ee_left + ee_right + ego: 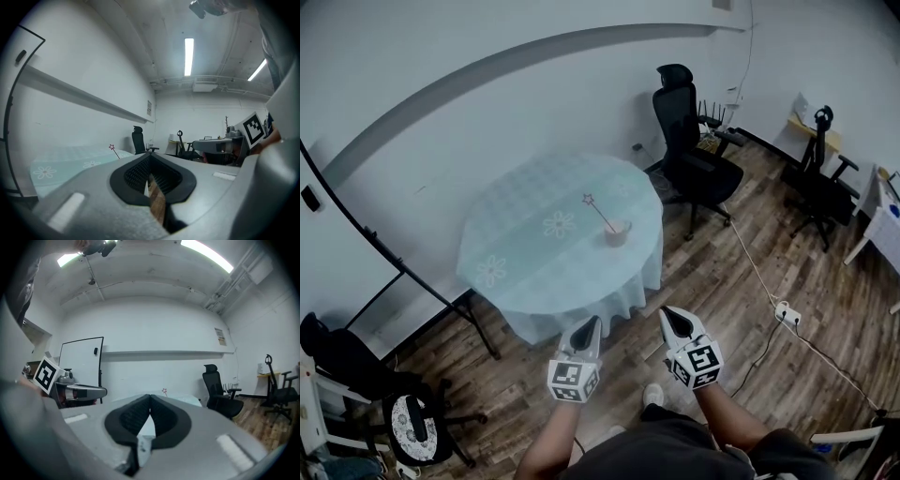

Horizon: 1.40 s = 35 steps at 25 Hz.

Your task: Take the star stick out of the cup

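Note:
A pink cup [617, 232] stands on the round table [525, 272] with the pale blue flowered cloth. The star stick [598, 212] leans out of it toward the upper left, its star tip also showing small in the left gripper view [112, 147] and the right gripper view [164, 391]. Both grippers hang in front of the table's near edge, well short of the cup. My left gripper [588, 325] is shut and holds nothing. My right gripper [671, 317] is shut and holds nothing as well.
A black office chair [694, 159] stands right of the table, another chair [820, 187] farther right. A white power strip [787, 314] and its cable lie on the wooden floor. A whiteboard frame's legs [441, 300] stand left of the table, a black stool [408, 422] nearer.

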Motion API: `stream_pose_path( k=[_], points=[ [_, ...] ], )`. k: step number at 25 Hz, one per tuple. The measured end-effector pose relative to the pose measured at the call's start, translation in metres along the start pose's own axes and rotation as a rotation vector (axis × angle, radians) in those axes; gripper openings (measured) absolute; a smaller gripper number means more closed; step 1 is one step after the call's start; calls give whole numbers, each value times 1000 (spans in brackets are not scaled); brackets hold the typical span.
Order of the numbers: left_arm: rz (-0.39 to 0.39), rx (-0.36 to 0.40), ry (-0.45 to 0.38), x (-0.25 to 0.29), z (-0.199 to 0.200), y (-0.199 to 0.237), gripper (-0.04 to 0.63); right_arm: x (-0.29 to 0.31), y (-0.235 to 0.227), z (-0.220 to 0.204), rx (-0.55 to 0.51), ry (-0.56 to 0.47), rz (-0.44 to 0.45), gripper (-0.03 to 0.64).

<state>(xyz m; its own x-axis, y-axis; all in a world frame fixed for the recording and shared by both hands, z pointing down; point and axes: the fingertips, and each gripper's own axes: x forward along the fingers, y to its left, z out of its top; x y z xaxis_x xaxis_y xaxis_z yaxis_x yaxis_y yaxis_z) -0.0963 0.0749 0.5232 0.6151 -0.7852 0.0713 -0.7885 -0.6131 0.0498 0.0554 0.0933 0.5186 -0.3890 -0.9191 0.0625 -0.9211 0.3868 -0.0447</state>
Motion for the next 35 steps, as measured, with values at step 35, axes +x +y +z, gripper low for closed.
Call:
stream_pose_path(
  k=[35],
  points=[
    [128,-9,55,159,2,58,5,156,-104,-4,-2,6,172,3]
  ],
)
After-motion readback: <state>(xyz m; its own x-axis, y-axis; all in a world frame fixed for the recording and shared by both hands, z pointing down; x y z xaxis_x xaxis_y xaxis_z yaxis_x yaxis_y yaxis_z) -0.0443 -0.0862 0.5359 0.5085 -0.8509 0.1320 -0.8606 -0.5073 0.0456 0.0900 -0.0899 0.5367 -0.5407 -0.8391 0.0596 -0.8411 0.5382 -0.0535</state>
